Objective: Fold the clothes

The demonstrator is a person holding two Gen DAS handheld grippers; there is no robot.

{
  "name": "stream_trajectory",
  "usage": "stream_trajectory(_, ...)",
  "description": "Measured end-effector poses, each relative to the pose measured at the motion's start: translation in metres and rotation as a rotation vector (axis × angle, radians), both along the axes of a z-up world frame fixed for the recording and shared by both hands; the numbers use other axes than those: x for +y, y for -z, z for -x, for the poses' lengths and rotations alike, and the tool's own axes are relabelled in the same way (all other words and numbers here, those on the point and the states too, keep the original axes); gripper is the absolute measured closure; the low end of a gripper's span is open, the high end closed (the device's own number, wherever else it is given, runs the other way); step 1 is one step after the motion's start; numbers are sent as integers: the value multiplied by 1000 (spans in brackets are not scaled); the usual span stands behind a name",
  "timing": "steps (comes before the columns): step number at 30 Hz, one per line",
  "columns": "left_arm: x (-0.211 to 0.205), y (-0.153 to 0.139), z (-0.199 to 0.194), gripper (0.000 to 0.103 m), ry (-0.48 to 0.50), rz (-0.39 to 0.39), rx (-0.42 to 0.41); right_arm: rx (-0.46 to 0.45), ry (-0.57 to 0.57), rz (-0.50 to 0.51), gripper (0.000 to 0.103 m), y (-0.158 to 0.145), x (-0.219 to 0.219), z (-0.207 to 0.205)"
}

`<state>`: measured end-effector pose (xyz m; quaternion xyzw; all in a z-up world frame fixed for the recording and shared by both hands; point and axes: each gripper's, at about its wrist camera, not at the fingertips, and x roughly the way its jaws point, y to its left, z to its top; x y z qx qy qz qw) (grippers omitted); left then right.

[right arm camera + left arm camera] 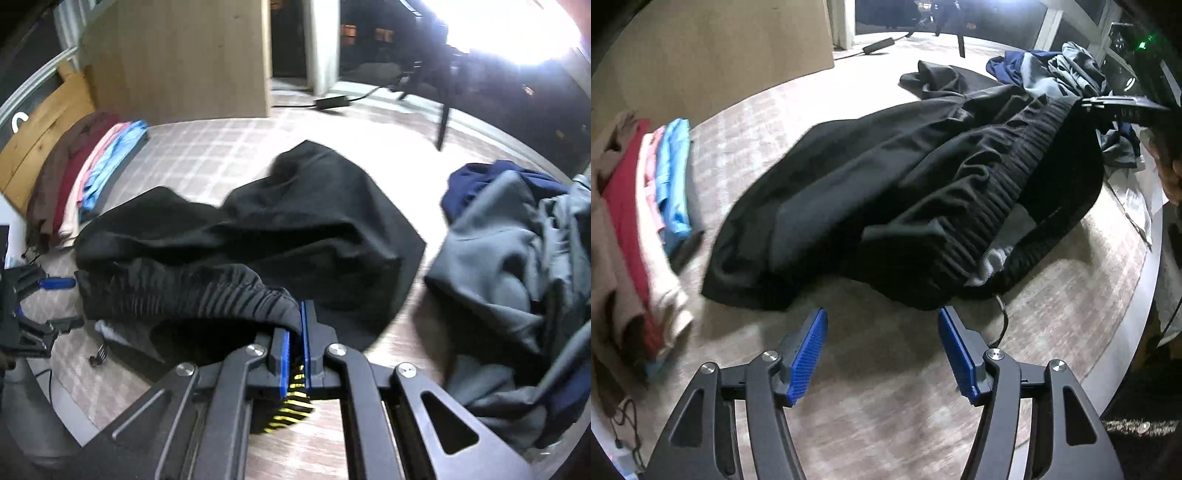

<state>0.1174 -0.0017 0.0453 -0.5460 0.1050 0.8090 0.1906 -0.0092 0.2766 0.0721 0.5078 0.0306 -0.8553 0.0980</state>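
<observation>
Left tongs (882, 350): open, blue pads (809, 354) apart, nothing btwn them; pointing down at bare counter (886, 424), just short of the near hem of the black shorts (886, 192).
Right tongs (295, 332): closed on the shorts' waistband (207, 291), black cloth pinched btwn the blue pads; a black-and-yellow striped bit (295, 398) shows behind the pads, w/in the tong frame.
Black shorts: spread crumpled on the counter, directly ahead of both tongs; ribbed elastic waistband runs from near the left tongs across to the right tongs, its right end lifted off the counter in the grip. Pale lining shows at the waist opening, close to left tongs.
Drawstring (1003, 321): dark cord trailing off the waist onto the counter, just beside the left tongs' right-hand pad.
Folded stack (646, 221): brown, red, pink, blue items, layered, far to the left of left tongs, apart from the shorts; edges blurred.
Unfolded pile (517, 266): grey + navy clothes, heaped to the right of right tongs, near the shorts' far edge, not clearly touching.
Counter: pale check-pattern top, rounded edge.
Hand (1171, 177): part seen at the right edge of the left view, behind the right tongs.
</observation>
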Motion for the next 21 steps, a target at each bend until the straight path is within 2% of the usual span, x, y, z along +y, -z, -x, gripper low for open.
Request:
stream_trajectory(6,28,5,11,43,41,0,0,-16,70,40,98,0,24,-5)
stream_trajectory(10,35,11,21,43,46,2,-17,-27,66,25,98,8,27,-7)
stream_trajectory(12,33,11,25,46,37,-21,-33,-42,60,21,97,16,27,-8)
stream_trajectory(16,22,-1,29,71,14,-71,-37,-53,54,12,97,24,30,-9)
stream_trajectory(19,5,-27,29,78,-15,-140,-6,-21,44,38,98,8,32,-13)
stream_trajectory(21,-6,-41,27,80,-30,-157,28,14,33,56,98,-9,32,-16)
